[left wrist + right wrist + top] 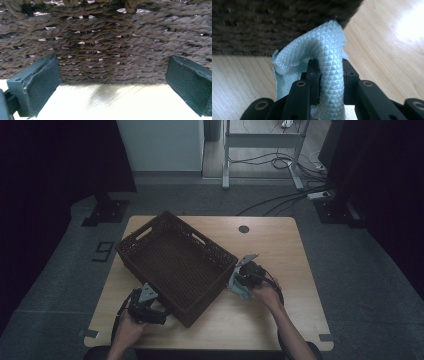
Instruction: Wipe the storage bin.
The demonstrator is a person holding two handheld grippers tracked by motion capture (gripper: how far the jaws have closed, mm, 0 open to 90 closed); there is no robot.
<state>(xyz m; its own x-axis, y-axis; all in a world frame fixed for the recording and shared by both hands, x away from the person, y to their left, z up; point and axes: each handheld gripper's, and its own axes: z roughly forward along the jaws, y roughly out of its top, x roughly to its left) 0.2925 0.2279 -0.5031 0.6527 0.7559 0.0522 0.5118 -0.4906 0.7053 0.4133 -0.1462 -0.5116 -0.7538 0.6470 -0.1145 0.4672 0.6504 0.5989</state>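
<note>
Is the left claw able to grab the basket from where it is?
Probably yes. The left claw sits open right at the basket's near wall, with only bare table between; its fingers stand wide apart facing the weave.

Dark brown woven basket point(175, 262); pale blue diamond-textured cloth point(329, 47).

The cloth's point(329, 50) lower end runs out past the bottom edge of the right gripper view; the basket point(274, 22) behind it is blurred.

Dim high view with dark edges; gripper views show bright tabletop glare, slightly soft.
</note>
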